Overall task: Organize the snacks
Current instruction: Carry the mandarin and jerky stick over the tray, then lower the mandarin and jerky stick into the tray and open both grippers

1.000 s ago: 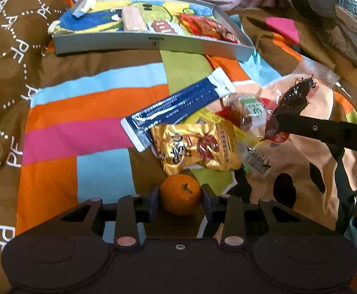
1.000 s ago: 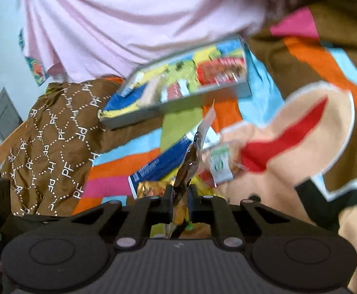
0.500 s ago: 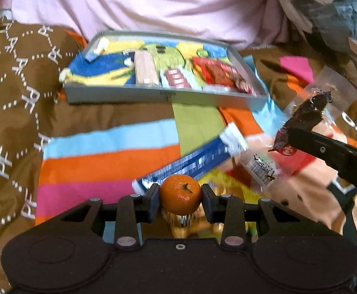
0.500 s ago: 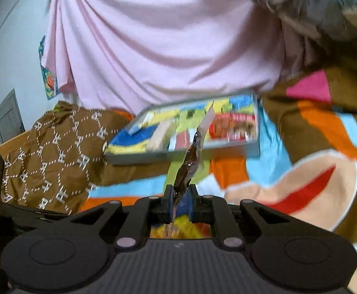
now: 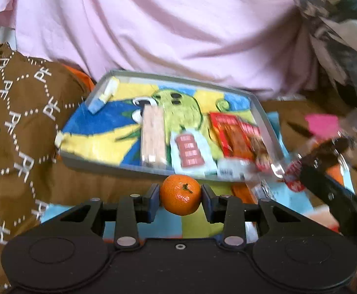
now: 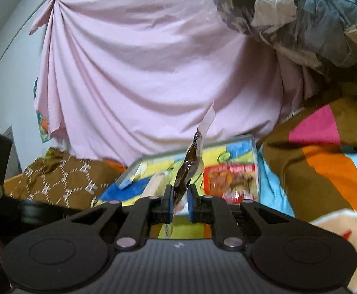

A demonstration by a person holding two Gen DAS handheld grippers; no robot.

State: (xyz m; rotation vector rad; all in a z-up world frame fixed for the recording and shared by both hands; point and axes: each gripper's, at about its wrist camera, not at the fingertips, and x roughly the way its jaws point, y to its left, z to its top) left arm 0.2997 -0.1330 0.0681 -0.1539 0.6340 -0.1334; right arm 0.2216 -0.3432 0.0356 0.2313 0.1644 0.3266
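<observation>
Left gripper (image 5: 180,202): closed on mandarin (image 5: 180,194), just short of grey tray's (image 5: 92,164) near rim. Right gripper (image 6: 180,202): clamping clear snack pouch (image 6: 187,169), dark contents indistinct. Tray's left half bare; snacks at right blurred.

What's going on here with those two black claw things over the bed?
A person is sorting snacks into a grey tray on the bedspread. The left gripper holds a small orange, the right gripper pinches a dark snack packet. Both hover just short of the tray, which already holds several packets.
</observation>
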